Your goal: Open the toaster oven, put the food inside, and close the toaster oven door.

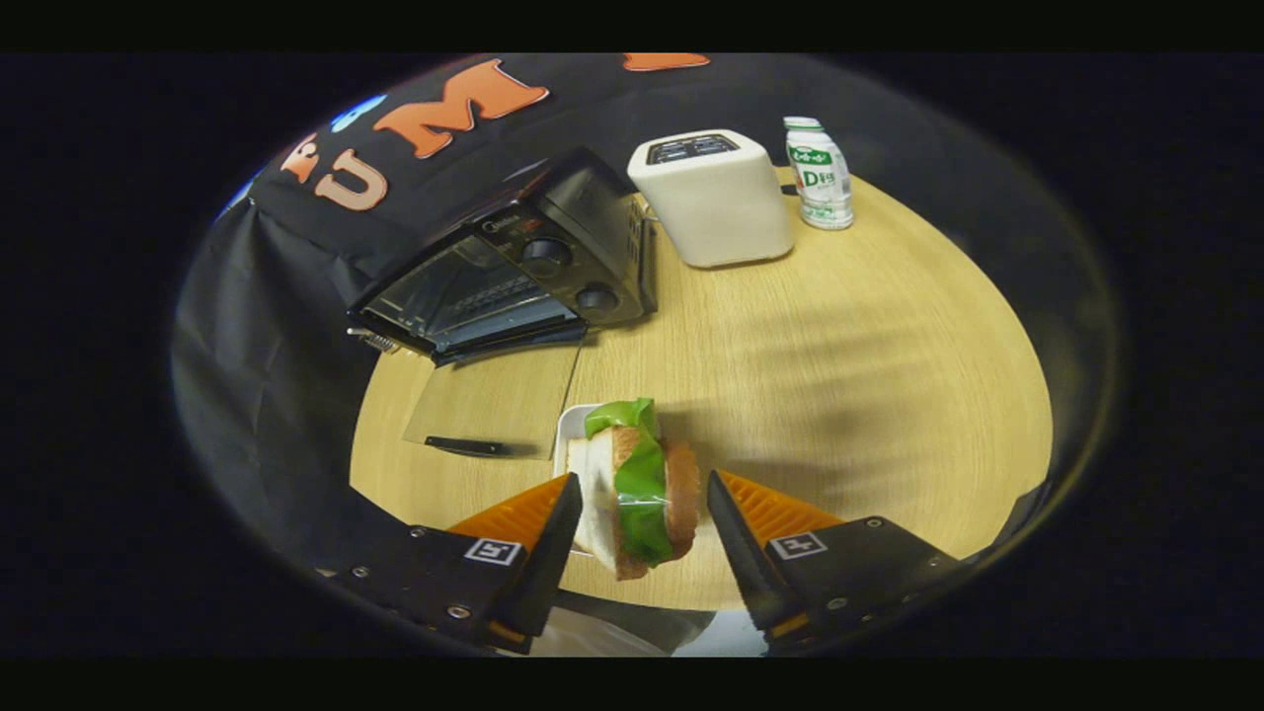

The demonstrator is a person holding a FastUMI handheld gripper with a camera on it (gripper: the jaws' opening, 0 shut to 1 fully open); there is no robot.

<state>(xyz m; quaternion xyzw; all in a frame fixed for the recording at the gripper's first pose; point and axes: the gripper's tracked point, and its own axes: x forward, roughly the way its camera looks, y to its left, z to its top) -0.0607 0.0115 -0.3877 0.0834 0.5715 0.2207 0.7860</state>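
A sandwich [637,489] of white bread, brown crust and green lettuce stands on edge between my fingers, raised over a white plate [567,434] whose rim shows just behind it. My gripper [642,486] is shut on the sandwich, one finger against each bread face. Beyond the fingers, to the left, stands the black toaster oven [523,262]. Its glass door [499,400] is folded down flat over the table, with the dark handle [472,446] at the near edge. The oven's cavity is open and dim inside.
A white pop-up toaster [716,197] stands right of the oven at the back of the round wooden table [839,375]. A small white bottle [820,176] with a green label stands beside it. Black cloth hangs behind and left of the table.
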